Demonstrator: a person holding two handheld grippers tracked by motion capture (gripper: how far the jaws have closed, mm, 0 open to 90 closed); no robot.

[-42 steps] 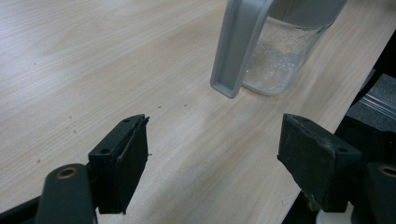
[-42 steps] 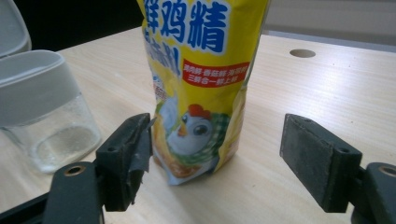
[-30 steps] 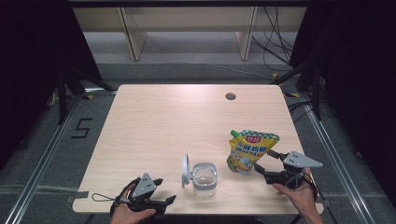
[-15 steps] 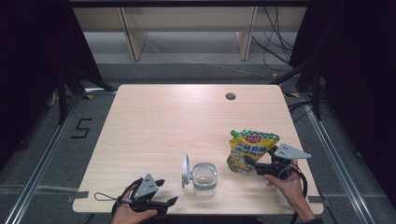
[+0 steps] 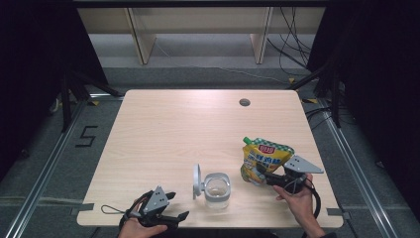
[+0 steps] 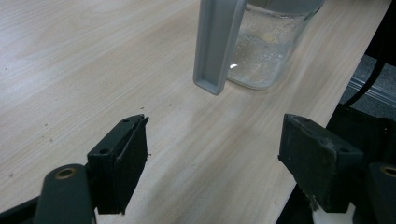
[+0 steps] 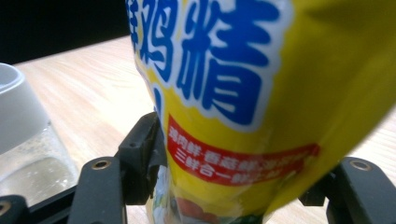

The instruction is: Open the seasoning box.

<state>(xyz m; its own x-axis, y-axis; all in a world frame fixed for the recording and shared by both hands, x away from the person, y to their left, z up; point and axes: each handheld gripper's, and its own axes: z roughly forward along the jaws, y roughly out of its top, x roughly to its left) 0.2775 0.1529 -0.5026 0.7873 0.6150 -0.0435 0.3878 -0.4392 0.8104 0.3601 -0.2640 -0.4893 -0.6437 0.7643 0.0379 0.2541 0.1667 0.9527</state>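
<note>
A yellow pouch [image 5: 265, 158] with blue lettering leans on the table at the front right. My right gripper [image 5: 265, 179] reaches its lower end from the right. In the right gripper view the pouch [image 7: 233, 93] fills the gap between the two black jaws, which have just been closing and now meet its sides. A clear glass jar [image 5: 217, 189] with its grey hinged lid [image 5: 197, 181] swung up stands at the front centre. My left gripper [image 5: 176, 206] rests open at the front edge, left of the jar. The jar [image 6: 266, 46] and lid [image 6: 217, 42] lie beyond its empty jaws.
The wooden table [image 5: 173, 129] has a round cable hole [image 5: 244, 102] near its far right. The jar [image 7: 23, 140] stands close to the left of the pouch. Wooden shelf legs [image 5: 138, 44] rise behind the table, and dark floor surrounds it.
My right gripper has slid left toward the pouch and its jaws have narrowed around the pouch's lower end. The left gripper, jar and lid have stayed put.
</note>
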